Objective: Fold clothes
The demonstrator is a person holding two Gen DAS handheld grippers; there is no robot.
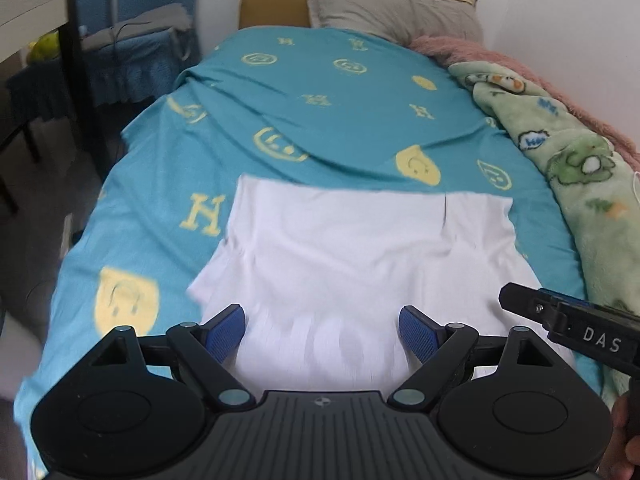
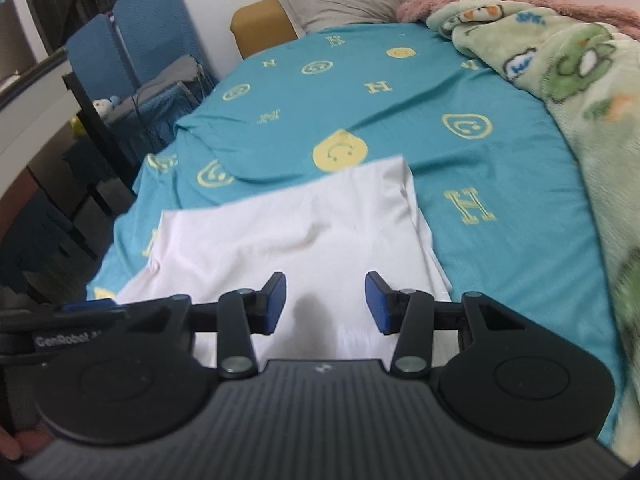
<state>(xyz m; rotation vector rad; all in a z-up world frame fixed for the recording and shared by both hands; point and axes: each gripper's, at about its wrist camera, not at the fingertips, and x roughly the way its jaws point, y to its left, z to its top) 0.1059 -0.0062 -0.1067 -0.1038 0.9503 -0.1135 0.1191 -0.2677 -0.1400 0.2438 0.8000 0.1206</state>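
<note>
White garment (image 1: pixel 352 248), partly folded, is laid flat on the teal patterned bedsheet (image 1: pixel 328 120) of the bed. At left, the left hand-held gripper (image 1: pixel 322 330) is held wide apart above the cloth, nothing gripped. At right, the right hand-held gripper (image 2: pixel 326 300) is half parted, likewise empty.

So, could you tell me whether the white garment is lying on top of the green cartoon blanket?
No, the white garment lies on the teal bedsheet, apart from the green blanket.
</note>
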